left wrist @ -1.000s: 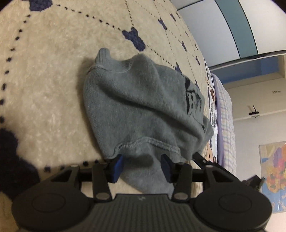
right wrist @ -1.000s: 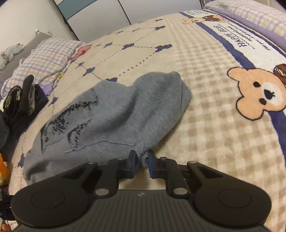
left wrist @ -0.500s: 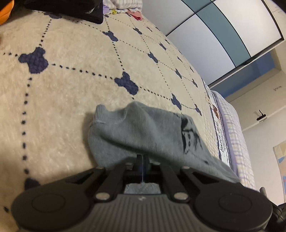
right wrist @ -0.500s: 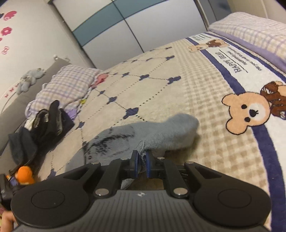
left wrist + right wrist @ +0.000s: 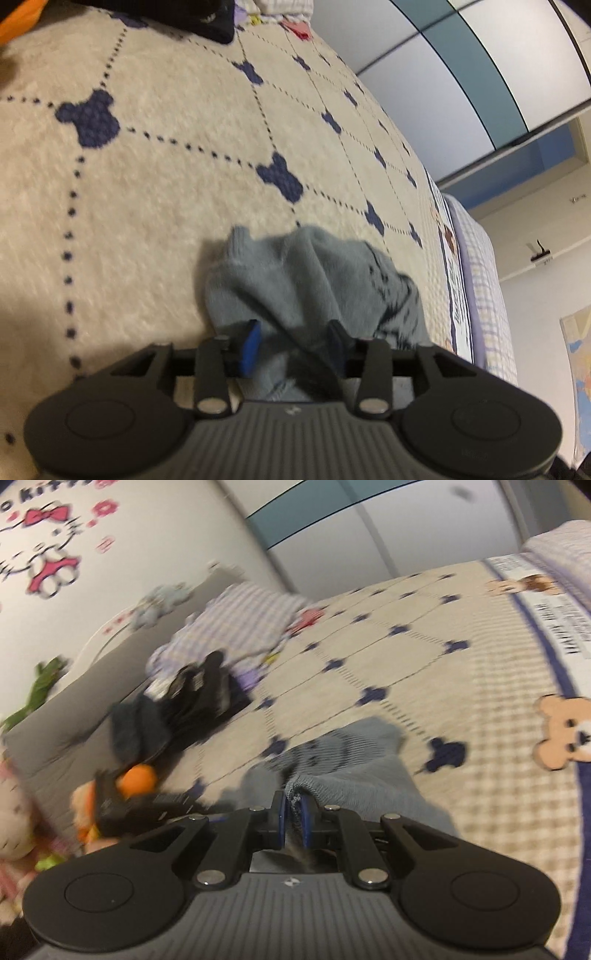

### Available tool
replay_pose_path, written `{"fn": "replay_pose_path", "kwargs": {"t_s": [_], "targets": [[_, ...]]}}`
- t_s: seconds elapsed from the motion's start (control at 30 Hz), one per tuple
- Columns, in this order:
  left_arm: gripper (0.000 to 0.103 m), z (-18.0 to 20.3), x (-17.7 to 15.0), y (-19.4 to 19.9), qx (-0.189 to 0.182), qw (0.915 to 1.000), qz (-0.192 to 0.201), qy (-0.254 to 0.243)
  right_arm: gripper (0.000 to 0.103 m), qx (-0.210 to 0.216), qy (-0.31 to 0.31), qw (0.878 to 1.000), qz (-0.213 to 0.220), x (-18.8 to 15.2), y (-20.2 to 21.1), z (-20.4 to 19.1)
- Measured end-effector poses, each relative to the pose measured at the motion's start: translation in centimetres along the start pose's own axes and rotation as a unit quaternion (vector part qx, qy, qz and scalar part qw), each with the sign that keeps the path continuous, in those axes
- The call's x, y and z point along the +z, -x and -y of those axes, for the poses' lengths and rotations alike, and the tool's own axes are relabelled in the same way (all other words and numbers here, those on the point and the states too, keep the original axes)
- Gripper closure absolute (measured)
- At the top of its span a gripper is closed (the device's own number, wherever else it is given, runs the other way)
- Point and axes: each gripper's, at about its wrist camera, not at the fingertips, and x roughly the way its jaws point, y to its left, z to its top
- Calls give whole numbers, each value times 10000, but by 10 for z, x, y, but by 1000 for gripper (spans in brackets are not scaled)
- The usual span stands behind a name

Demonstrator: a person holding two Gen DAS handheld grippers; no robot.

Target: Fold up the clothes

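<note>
Pinching the hem of the grey knit garment in my right tool, I am keeping its jaws nearly closed on the ribbed edge while the cloth is coming up off the bed. Compared with a second ago, when the garment was lying spread across the blanket, it is now bunching into a raised hump in front of both cameras. My left tool is behaving differently: half a second ago its jaws were clamped together, and now they are opening, standing about halfway apart with grey fabric draped between them and the blue pads no longer pressing on it. I am reading that as the left side slipping out of my hold, so only 1 of the 2 corners is being carried. The fold is therefore barely begun; I am judging that the left tool needs to close on the hem again before I carry the edge over.
</note>
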Motion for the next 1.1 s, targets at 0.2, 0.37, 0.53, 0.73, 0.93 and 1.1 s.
{"fn": "replay_pose_path", "kwargs": {"t_s": [0.2,0.37,0.53,0.73,0.93,1.1], "targets": [[40,-4,5,0,83,9999,66,69,94,851,446,9939,-539,-10,-21,-30],[40,-6,8,0,158,9998,138,77,98,1531,600,9816,-972,-23,-38,-57],[39,-5,7,-3,127,9999,94,68,103,1985,755,9687,-1285,-35,-46,-80],[37,-4,4,-8,140,9999,-31,25,95,1389,543,9809,-1249,-32,-52,-64],[36,0,2,-8,77,9999,-53,-52,66,236,225,9959,-839,-19,-56,-25],[36,5,2,-10,30,9999,-28,-113,64,-543,-65,9952,-814,-15,-72,8]]}}
